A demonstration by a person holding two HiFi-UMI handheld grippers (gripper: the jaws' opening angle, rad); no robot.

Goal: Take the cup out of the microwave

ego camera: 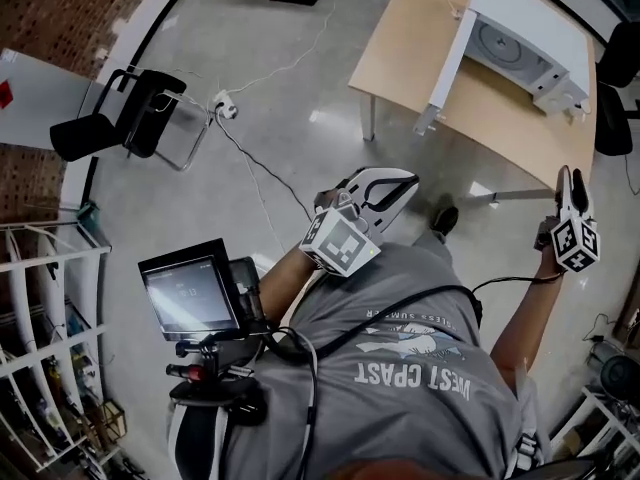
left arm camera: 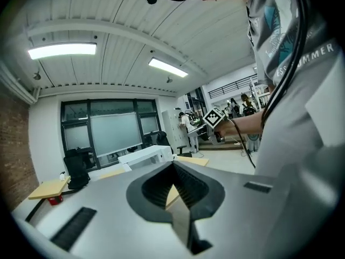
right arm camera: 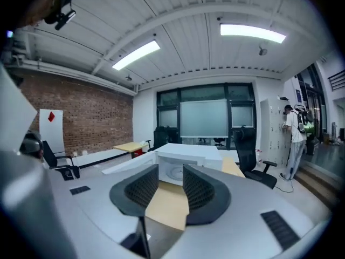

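One desk (ego camera: 400,58), 1 o'clock, bears one open microwave (ego camera: 520,43); left claw (left arm camera: 173,165) closed empty, right claw (right arm camera: 170,170) parted empty.

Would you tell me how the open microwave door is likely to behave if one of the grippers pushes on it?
The microwave door stands swung wide, so it probably pivots easily on its hinge. It looks like a flat rigid panel, unlikely to flex. The microwave seems bulky enough to stay put on the table.
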